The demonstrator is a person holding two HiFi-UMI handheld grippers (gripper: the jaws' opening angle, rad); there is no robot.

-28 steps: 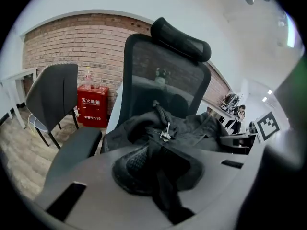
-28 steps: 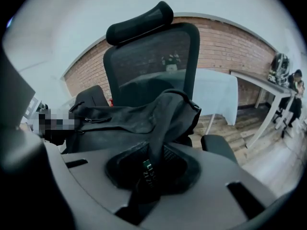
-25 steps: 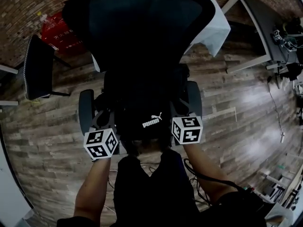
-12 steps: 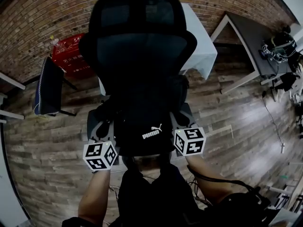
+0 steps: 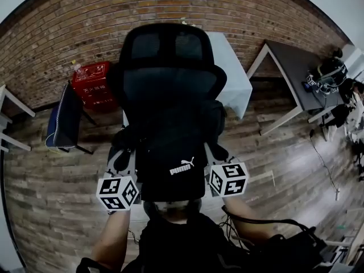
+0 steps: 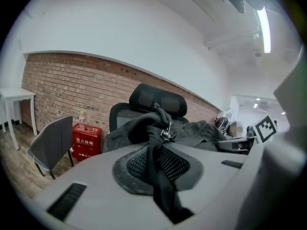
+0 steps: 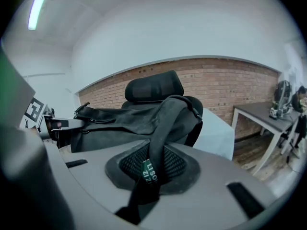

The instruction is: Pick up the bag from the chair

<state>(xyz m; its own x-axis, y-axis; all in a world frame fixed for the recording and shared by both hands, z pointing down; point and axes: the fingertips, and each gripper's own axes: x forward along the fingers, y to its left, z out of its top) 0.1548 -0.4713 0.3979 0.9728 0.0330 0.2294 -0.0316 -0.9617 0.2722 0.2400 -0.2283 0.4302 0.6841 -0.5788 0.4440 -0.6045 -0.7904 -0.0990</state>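
Bag (image 5: pixel 173 164), black, hangs betw. both grippers at front edge of chair (image 5: pixel 165 67); seat contact not discernible. L gripper (image 6: pixel 160 171): jaws near-closed, pinching bag strap (image 6: pixel 156 143). R gripper (image 7: pixel 151 169): likewise, pinching 2nd strap (image 7: pixel 168 119). Wood floor (image 5: pixel 51 209); brick wall (image 5: pixel 85 16) behind chair; red box (image 5: pixel 94 84) at wall.

Black clothes (image 5: pixel 182 244), marker cubes (image 5: pixel 118 193), black cable (image 5: pixel 267 221)

Dim, fisheye-warped views; ceiling strip lights glare.
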